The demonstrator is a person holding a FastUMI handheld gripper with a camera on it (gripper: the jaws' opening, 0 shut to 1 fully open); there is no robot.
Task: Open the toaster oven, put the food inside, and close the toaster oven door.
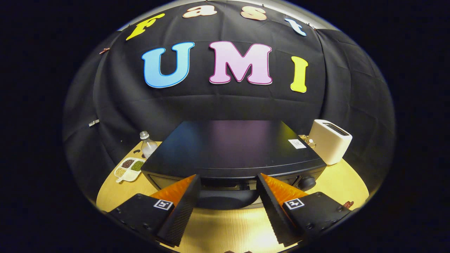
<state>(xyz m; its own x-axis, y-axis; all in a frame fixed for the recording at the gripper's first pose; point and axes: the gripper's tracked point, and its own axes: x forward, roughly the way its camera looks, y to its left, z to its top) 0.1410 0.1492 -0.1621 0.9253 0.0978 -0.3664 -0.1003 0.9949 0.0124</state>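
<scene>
My gripper (228, 182) is spread wide with nothing in it. Neither finger touches anything, and the gap between the tips is open air.

Directly ahead, and slightly below the line of my fingers, sits the black toaster oven (228, 144). I look down on its flat top from the front. Its door handle (225, 199) is a dark bar across the upper front of the door, with its long axis running side to side, straight across the gap between my fingertips. Both tips flank it, one at each end of the stretch I can see, and the bar looks just beyond them rather than between the pads. The door appears closed, so I judge opening it is the step in hand.

To hook or pinch that bar I would need to go forward and a little down, since it lies crosswise to my fingers.

I cannot pick out the food with certainty. A small divided dish (128, 168) holding grains sits beyond my left finger, well apart.
</scene>
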